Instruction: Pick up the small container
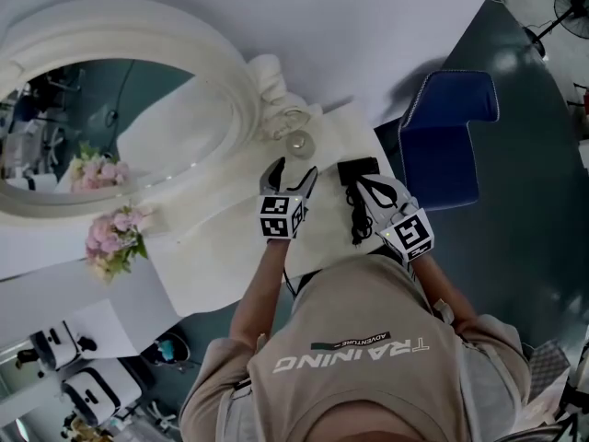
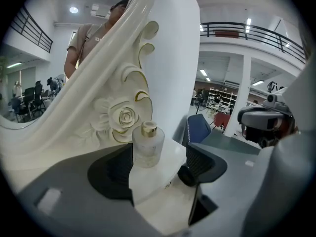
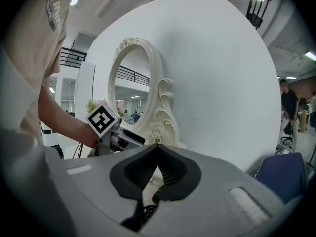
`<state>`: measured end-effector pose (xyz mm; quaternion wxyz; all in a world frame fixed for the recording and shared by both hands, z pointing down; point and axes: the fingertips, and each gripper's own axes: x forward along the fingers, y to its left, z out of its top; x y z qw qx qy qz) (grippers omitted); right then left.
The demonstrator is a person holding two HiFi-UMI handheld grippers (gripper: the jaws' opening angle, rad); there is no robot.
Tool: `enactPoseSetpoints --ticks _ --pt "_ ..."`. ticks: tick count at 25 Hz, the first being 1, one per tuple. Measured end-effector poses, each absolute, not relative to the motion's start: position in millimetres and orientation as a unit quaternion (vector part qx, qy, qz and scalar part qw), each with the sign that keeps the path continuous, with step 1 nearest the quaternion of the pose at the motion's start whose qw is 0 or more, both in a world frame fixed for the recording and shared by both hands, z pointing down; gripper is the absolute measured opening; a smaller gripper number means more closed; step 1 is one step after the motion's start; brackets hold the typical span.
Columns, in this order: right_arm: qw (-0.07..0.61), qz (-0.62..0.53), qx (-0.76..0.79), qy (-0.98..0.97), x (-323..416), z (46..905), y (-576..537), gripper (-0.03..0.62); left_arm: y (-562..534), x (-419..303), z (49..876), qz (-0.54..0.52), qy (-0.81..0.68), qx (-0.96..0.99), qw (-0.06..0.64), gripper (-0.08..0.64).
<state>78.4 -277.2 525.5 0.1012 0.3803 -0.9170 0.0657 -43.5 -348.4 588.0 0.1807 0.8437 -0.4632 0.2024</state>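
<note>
A big oval mirror (image 1: pixel 83 118) in a carved white frame takes up most of the white counter (image 1: pixel 216 270), with a blue chair (image 1: pixel 446 145) off to the person's right and a bunch of pink flowers (image 1: pixel 115 238) by the mirror's base.

The left tool (image 1: pixel 293 169) is angled down at the foot of the frame with its jaws spread wide and nothing gripped. The right tool (image 1: pixel 366 187) hangs back over a black cable (image 1: pixel 354 215), jaws closed tip to tip on nothing.

The small container (image 1: pixel 299 143), a frosted bottle with a gold cap, stands upright on the counter right against the carved rose of the frame. It sits just ahead of the left tool's open mouth. In the left gripper view the small container (image 2: pixel 148 144) stands nearer the left jaw than the right, and neither pad presses on it. Its long axis runs straight up, across the jaws' closing line, so I reckon the left tool is the one placed to take it: a little further in, centred, then squeeze on the body below the cap.
</note>
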Motion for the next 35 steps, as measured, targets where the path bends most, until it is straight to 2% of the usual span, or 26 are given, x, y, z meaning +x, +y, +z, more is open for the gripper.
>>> enactPoseSetpoints --ticks 13,35 --pt "0.118 0.088 0.382 -0.912 99 541 -293 0.003 -402 -31 627 0.222 -0.479 0.827 0.194 0.38" --pt "0.119 0.104 0.375 -0.914 112 551 -313 0.003 -426 -22 644 0.256 -0.51 0.802 0.178 0.36"
